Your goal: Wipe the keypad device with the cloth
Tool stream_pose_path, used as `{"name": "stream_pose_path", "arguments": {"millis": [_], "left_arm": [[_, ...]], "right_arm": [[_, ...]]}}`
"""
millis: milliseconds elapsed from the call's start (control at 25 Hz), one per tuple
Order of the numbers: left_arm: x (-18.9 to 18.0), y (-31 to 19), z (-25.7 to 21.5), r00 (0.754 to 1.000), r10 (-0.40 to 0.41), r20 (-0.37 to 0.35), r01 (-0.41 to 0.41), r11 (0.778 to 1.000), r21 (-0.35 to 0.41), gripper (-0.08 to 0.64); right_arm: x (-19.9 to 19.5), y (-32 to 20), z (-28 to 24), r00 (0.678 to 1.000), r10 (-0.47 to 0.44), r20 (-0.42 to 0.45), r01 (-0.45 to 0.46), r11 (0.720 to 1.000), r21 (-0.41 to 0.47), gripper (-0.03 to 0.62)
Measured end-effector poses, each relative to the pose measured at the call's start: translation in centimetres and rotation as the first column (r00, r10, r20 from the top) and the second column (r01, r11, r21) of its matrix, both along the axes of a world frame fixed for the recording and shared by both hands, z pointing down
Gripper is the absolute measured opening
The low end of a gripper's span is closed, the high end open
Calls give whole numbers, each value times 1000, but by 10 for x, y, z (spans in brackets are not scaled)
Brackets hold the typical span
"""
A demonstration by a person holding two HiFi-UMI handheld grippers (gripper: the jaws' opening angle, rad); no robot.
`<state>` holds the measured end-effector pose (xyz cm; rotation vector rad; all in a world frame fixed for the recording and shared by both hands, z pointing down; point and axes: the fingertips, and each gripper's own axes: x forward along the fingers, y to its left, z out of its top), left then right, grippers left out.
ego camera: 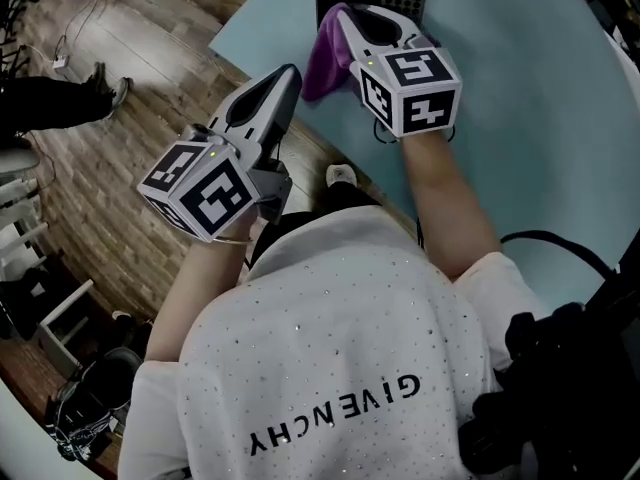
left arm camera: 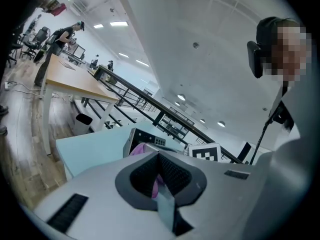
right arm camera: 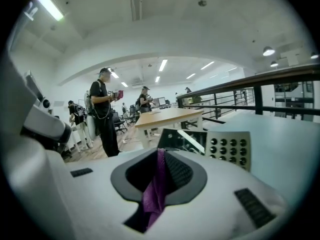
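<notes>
The cloth (ego camera: 325,63) is soft purple fabric, matt, hanging in loose folds. The keypad (right arm camera: 210,145) has a matt grey face with dark round buttons, and beside it a glossy dark panel that catches a streak of light. The table (ego camera: 540,118) is smooth, pale blue and matt. The left gripper (ego camera: 290,73) and right gripper (ego camera: 342,13) have smooth light-grey plastic shells with a faint sheen. Their pads (right arm camera: 180,172) are dark, matt and finely ribbed. The floor (ego camera: 110,168) is wood planking with visible grain. The shirt (ego camera: 340,348) is white fabric dotted with tiny shiny studs.
</notes>
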<state>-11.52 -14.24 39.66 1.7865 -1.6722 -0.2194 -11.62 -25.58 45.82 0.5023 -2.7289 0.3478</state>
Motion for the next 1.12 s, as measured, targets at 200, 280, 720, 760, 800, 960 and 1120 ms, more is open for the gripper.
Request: {"name": "stream_pose_path", "arguments": {"millis": [200, 280, 720, 760, 800, 960, 1120], "left_arm": [[-2, 5, 6, 1000, -13, -5, 13, 1000, -20, 2], [-1, 6, 7, 1000, -12, -3, 12, 1000, -22, 2], [14, -6, 1, 997, 63, -36, -65, 997, -42, 2], [16, -8, -2, 997, 73, -39, -74, 996, -38, 2], [18, -10, -3, 996, 82, -41, -83, 996, -36, 2], [28, -16, 1, 991, 123, -53, -125, 991, -41, 2], [30, -16, -2, 990, 129, -56, -131, 991, -32, 2]], "right_arm": [[-25, 11, 15, 999, -44, -28, 44, 999, 17, 43], [-18, 8, 13, 998, -35, -54, 37, 998, 42, 43], [52, -43, -11, 980, 192, -62, -186, 979, 87, 44], [59, -46, -14, 975, 212, -62, -206, 974, 90, 44], [65, -50, -16, 971, 233, -62, -227, 970, 92, 44], [94, -66, -7, 942, 327, -80, -323, 945, 58, 44], [106, -65, -13, 926, 375, -37, -374, 927, 18, 44]]}}
